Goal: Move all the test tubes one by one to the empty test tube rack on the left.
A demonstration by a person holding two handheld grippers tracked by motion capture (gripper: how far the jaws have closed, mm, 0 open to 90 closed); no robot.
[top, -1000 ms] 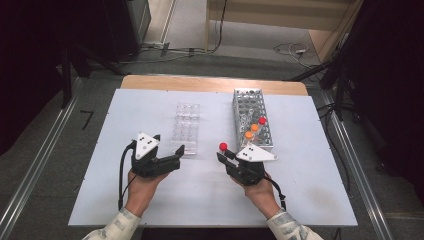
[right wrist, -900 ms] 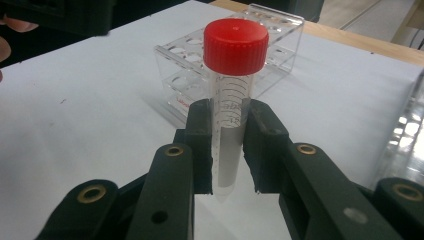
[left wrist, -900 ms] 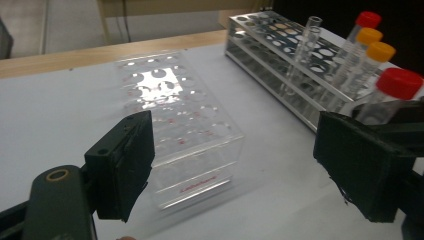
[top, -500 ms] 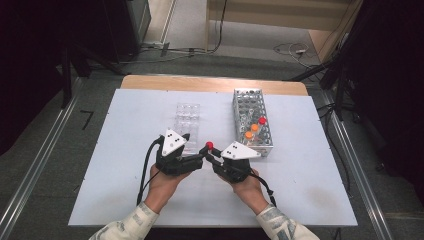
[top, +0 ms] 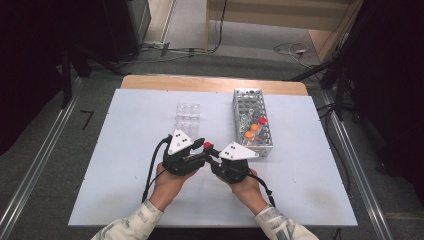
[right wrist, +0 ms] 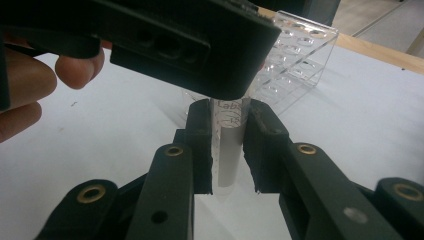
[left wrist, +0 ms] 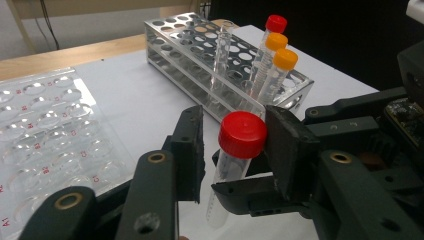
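Lying flat on the white tabletop toward the left is a clear well plate, untouched. Next along, near the middle, the left gripper has its jaws set wide on either side of the red cap of a tube; in the left gripper view the cap sits between the two pads, seemingly touching the right-hand one with a gap to the other. Just beside it, the right gripper meets the left one near the front of the tabletop. Its jaws are clamped on the clear body of that same tube, holding it upright and above the surface, with printed lettering visible on the wall of the tube. Farther right stands a metal rack, well apart from the hands. It carries one red-capped tube and two orange-capped tubes at its near end, along with an uncapped clear one seen in the left gripper view.
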